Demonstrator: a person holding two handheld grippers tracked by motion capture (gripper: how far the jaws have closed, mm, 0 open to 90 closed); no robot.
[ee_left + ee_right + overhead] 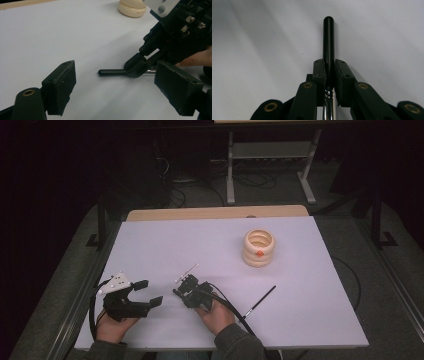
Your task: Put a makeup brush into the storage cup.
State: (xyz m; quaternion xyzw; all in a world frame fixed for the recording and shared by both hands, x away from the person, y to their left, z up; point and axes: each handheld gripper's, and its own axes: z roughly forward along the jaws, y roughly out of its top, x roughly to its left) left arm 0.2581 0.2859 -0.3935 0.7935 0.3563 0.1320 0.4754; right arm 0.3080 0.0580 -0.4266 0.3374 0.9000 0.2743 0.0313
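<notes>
A black brush handle (328, 40) is clamped between the nearly closed right claw (329, 72); the left claw (112, 87), near the handle, is held wide open and empty.

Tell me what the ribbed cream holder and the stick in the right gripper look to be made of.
Ribbed cream holder: likely glazed ceramic or moulded plastic, going by its smooth stacked rings with a soft sheen; which one is unclear. Stick, clamped in the right gripper: a glossy black handle, plastic or lacquered wood, joined to a bright, banded chrome-like metal collar. It looks like a brush handle.
</notes>
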